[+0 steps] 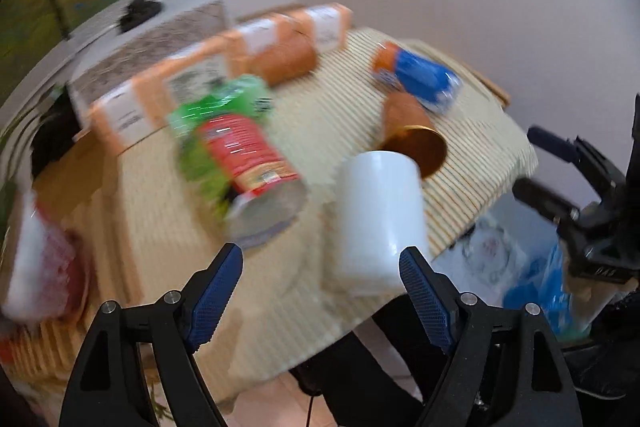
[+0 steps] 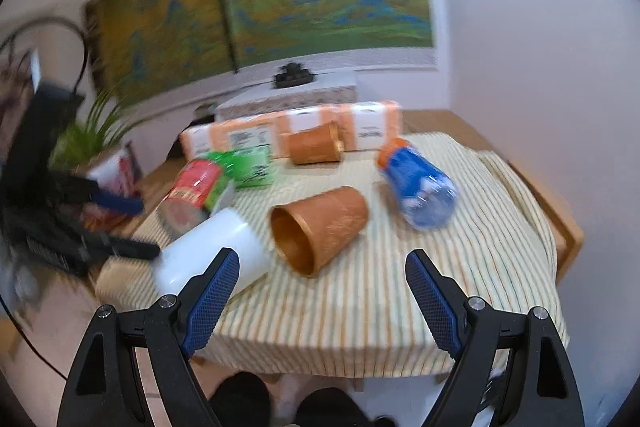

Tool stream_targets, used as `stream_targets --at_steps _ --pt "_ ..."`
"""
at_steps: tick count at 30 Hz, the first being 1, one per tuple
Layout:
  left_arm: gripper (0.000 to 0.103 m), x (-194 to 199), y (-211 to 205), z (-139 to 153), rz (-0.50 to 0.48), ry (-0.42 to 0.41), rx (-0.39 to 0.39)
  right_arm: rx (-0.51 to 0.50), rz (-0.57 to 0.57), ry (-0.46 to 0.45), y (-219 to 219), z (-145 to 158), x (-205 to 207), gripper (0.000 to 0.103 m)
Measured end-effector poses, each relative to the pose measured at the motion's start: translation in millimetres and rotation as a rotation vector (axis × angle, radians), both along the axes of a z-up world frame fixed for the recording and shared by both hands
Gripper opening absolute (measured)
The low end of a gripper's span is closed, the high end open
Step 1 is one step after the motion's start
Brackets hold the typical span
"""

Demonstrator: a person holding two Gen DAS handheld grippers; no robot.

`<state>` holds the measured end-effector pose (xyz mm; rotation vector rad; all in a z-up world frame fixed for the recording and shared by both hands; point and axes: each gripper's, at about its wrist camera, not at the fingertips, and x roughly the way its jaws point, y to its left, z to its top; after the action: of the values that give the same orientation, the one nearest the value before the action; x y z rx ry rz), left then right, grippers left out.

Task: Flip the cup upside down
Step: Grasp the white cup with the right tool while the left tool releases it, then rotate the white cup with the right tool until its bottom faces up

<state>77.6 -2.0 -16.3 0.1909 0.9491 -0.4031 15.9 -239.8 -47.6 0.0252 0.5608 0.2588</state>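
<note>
A white cup point(image 1: 380, 215) lies on its side on the striped tablecloth near the table's front left edge; it also shows in the right wrist view point(image 2: 212, 251). An orange cup point(image 2: 320, 231) lies on its side beside it, mouth toward me, and shows behind the white cup in the left wrist view point(image 1: 416, 139). A second orange cup point(image 2: 314, 147) lies further back. My left gripper point(image 1: 320, 291) is open and empty, just short of the white cup. My right gripper point(image 2: 322, 299) is open and empty, in front of the orange cup.
A red can point(image 2: 192, 191) and a green packet point(image 2: 248, 167) lie at the left. A blue bottle point(image 2: 420, 187) lies at the right. Orange-and-white boxes point(image 2: 288, 131) line the back. The table edge point(image 2: 568, 239) is close on the right.
</note>
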Motion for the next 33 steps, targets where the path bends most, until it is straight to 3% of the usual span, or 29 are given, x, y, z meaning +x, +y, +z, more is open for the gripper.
stream_targets --at_steps 3,8,17,23,26,33 --pt "0.084 -16 32 3 0.092 -0.031 -0.034 -0.102 0.105 -0.036 24 7 -4 0.082" --pt "0.085 -40 74 -14 0.189 -0.003 -0.128 -0.289 0.284 -0.097 69 8 -15 0.082" --pt "0.085 -48 90 -48 0.259 0.050 -0.206 -0.696 0.703 -0.237 101 -11 -25 0.082" --pt "0.085 -52 96 -50 0.298 0.051 -0.209 -0.916 0.982 -0.279 121 -19 -10 0.082" --pt "0.084 -54 104 -48 0.331 0.046 -0.210 -1.085 1.120 -0.285 132 -34 -7 0.082" --pt "0.084 -50 122 -53 0.385 0.074 -0.225 -1.343 1.286 -0.360 144 -53 -9 0.079"
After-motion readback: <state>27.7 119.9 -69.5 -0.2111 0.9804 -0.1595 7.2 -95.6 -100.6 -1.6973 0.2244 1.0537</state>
